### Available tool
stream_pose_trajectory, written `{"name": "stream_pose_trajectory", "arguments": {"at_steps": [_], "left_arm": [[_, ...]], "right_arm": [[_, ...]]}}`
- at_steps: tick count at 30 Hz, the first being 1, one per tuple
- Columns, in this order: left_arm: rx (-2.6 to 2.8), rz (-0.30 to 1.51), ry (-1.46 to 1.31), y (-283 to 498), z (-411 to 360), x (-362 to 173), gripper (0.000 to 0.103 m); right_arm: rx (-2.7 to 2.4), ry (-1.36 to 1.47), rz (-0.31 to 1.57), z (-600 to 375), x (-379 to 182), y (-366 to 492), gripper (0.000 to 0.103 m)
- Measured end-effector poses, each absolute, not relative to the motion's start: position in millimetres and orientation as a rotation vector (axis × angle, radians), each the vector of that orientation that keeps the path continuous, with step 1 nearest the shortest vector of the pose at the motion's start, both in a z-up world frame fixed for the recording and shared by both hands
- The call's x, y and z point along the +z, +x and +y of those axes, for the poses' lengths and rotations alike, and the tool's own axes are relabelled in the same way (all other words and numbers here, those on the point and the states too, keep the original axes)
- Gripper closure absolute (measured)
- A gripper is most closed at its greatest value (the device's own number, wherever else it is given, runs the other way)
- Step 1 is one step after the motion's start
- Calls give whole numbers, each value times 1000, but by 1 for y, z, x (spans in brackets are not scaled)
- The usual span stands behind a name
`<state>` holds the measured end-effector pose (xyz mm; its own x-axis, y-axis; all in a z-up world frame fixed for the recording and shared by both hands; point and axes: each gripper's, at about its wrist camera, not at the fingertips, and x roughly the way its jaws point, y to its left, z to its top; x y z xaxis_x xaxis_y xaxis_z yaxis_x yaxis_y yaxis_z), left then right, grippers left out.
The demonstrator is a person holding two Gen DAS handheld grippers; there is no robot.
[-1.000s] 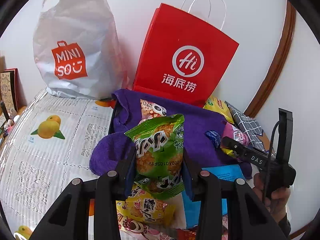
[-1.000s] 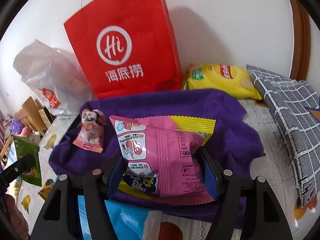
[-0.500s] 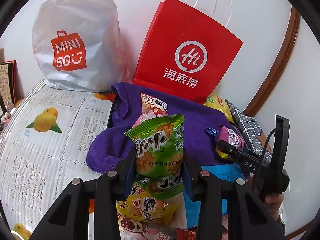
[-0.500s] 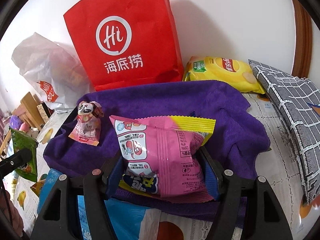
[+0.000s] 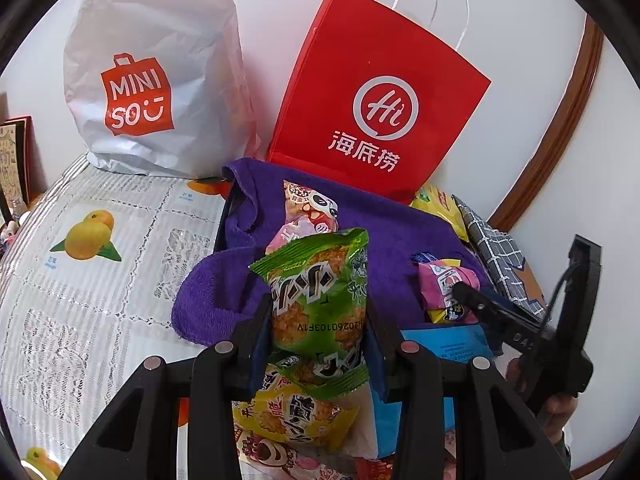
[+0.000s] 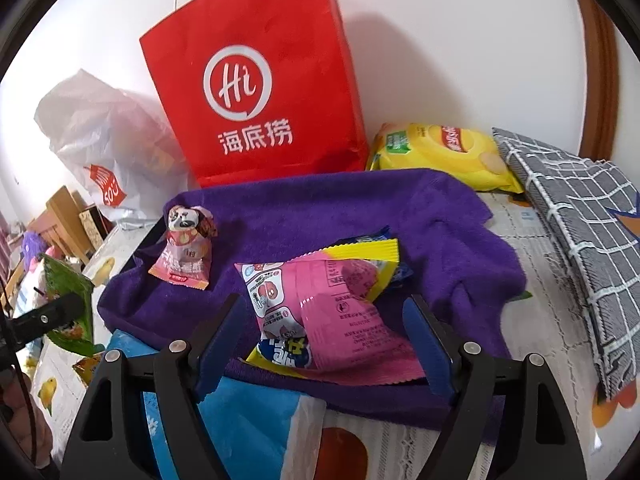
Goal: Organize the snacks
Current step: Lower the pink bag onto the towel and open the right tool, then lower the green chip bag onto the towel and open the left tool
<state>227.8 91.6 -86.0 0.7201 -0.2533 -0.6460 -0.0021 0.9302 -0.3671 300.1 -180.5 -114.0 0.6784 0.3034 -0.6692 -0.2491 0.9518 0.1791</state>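
Observation:
My left gripper is shut on a green snack packet, held upright above the front edge of the purple towel. My right gripper is open; a pink and yellow snack packet lies loose on the purple towel between its jaws. A pink panda packet stands on the towel's left part and also shows in the left wrist view. The right gripper shows at the right of the left wrist view.
A red paper bag and a white Miniso bag stand against the wall. A yellow chip bag and grey checked cloth lie to the right. Several snack packets and a blue bag lie near the front.
My right gripper has opened and let the pink packet drop onto the towel. Both grippers moved forward toward the towel; the left still holds the green packet.

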Motion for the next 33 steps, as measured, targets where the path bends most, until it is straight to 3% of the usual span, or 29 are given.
{"name": "stream_pose_trajectory", "arguments": {"at_steps": [20, 33], "left_arm": [[-110, 766, -301, 246, 87, -77, 65], [-60, 950, -328, 307, 75, -104, 64]], "right_arm": [[181, -87, 699, -182, -94, 271, 23], [185, -49, 711, -186, -89, 265, 23]]}}
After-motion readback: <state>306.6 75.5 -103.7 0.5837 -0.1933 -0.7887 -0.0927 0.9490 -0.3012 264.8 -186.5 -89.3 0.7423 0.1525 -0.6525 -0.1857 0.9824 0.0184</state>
